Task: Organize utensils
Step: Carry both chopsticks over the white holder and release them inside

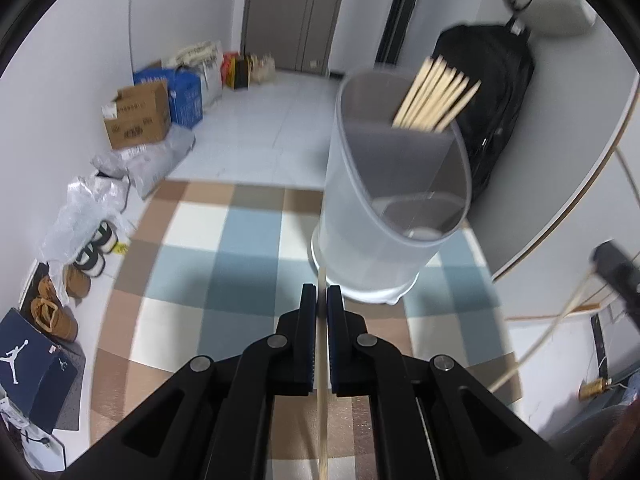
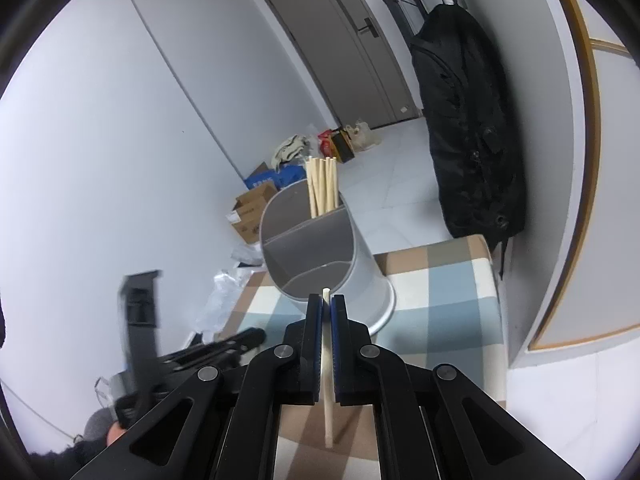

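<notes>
A grey divided utensil holder point(image 1: 396, 200) stands on the checked cloth point(image 1: 224, 248), just ahead of both grippers; it also shows in the right wrist view point(image 2: 320, 252). Several wooden chopsticks point(image 1: 436, 96) stand in its far compartment, also seen in the right wrist view point(image 2: 322, 188); the near compartments look empty. My left gripper point(image 1: 322, 292) is shut on a single wooden chopstick point(image 1: 322, 400), its tip near the holder's base. My right gripper point(image 2: 326, 300) is shut on another chopstick point(image 2: 327, 380), its top end at the holder's near rim. The left gripper point(image 2: 140, 320) shows blurred in the right wrist view.
A black bag point(image 2: 464, 132) hangs at the right of the table. Cardboard boxes point(image 1: 138, 116), plastic bags and shoes point(image 1: 92, 252) line the floor on the left. A white cabinet point(image 1: 592, 184) stands at the right. A cord point(image 1: 552, 332) runs near the right gripper point(image 1: 618, 272).
</notes>
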